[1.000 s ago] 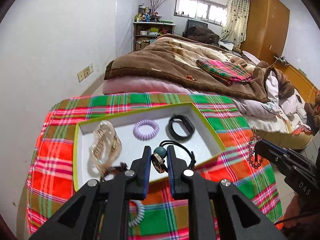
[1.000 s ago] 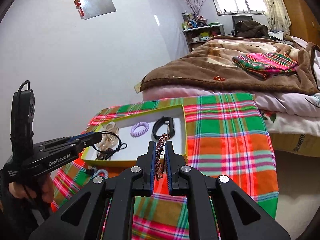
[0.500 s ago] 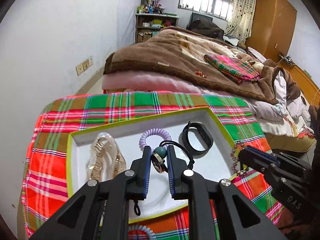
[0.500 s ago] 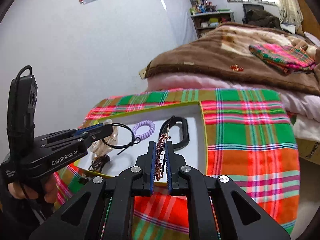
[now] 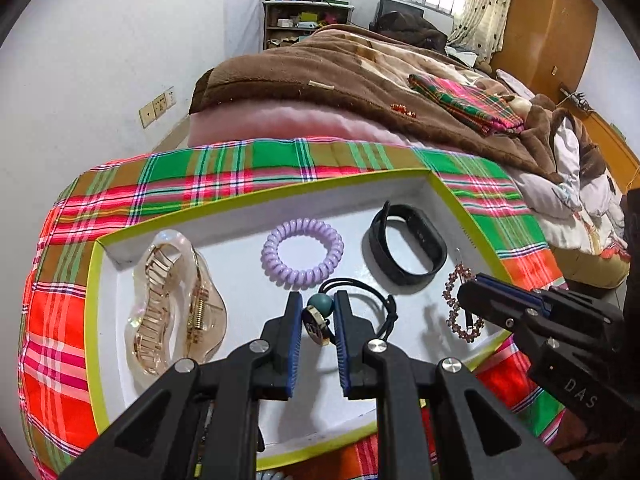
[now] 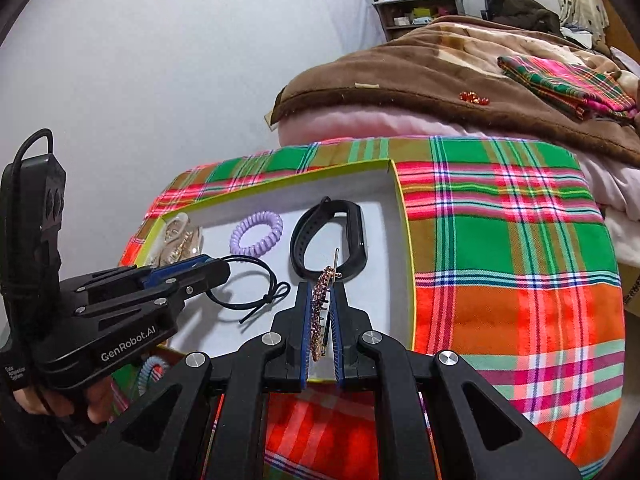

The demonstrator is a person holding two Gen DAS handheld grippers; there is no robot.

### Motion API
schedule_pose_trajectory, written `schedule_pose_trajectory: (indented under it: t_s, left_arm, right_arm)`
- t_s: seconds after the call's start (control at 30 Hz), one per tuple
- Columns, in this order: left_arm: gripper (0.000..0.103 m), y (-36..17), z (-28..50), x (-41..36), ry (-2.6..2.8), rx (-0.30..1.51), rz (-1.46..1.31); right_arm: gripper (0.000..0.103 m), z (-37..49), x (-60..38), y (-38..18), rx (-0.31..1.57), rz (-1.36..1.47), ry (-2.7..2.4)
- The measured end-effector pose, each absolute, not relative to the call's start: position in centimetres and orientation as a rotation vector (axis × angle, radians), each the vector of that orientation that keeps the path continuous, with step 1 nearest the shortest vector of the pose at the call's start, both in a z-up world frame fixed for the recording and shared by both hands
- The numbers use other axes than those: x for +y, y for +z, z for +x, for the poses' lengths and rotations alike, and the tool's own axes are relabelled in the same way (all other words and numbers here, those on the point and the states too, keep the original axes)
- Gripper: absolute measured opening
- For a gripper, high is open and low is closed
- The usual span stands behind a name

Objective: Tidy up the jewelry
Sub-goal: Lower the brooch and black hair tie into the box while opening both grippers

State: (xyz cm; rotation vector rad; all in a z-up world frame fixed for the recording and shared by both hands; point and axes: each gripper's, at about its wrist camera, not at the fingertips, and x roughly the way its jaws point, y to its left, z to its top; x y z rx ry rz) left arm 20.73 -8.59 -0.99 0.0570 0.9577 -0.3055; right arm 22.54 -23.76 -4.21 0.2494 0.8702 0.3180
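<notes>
Glossy translucent plastic hair claw (image 5: 176, 304)

Left wrist view: mounted behind left gripper (image 5: 316, 312), facing 12 o'clock, close above tray (image 5: 93, 320).
Right wrist view: mounted behind right gripper (image 6: 321, 312), facing 12 o'clock, close over tray (image 6: 406, 240) near edge.
Shared: tray interior, plaid cloth (image 5: 168, 176), bed (image 6: 420, 64); opposite gripper at 3 and 9 o'clock.

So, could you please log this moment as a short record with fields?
surface: plaid cloth
container: white tray, green rim
in tray: clear hair claw; purple coil tie; black band
left gripper: shut on black hair tie, over tray
right gripper: shut on rhinestone clip, over tray's near edge
</notes>
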Motion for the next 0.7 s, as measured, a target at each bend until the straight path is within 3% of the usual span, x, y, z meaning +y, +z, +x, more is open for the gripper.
schedule_pose_trajectory:
  t_s: [0.7]
  left_arm:
    - [0.017, -2.4, 20.8, -8.1, -0.286, 0.999, 0.037]
  right_arm:
    - [0.009, 22.8, -23.5, -4.9, 0.884, 0.194, 0.263]
